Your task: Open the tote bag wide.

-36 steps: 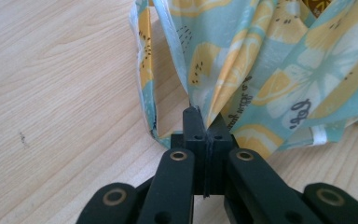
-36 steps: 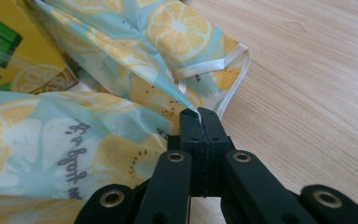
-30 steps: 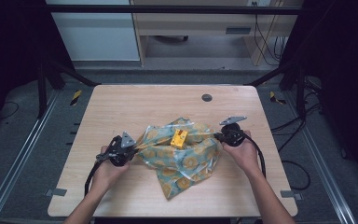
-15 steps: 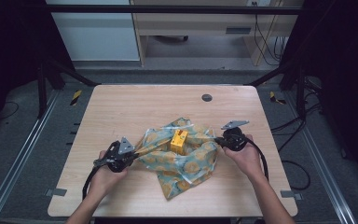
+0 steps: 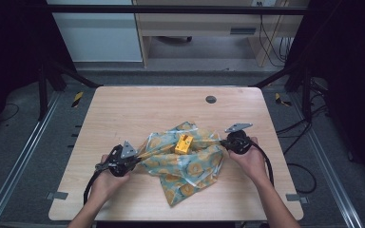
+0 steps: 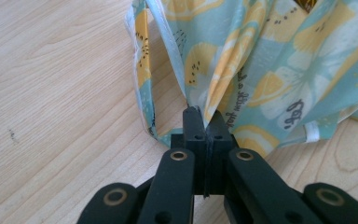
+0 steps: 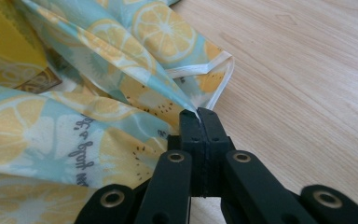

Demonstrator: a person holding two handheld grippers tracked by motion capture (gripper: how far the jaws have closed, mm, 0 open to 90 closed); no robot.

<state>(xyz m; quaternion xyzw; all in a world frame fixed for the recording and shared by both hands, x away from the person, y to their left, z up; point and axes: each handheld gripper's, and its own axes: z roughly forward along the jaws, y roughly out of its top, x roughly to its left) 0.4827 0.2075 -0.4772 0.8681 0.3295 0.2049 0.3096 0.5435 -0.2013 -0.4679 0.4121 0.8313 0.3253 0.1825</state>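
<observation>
Cloth (image 5: 185, 164) printed with lemons is stretched over the desk (image 5: 138, 111), pinched at opposite edges by the left claw (image 5: 134, 159) and right claw (image 5: 222, 141), both clamped shut on it. A yellow box (image 5: 184, 143) sits on it, perhaps for wrapping. Next, edges should be drawn inward. The box's label is unreadable.

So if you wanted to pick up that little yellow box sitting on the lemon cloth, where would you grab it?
Probably by its two long side faces, coming straight down from above. The yellow box lies in the middle of the cloth, whose folds crowd its base, while its top is exposed. Both the left gripper and right gripper are shut on cloth corners, so one must let go first.
</observation>
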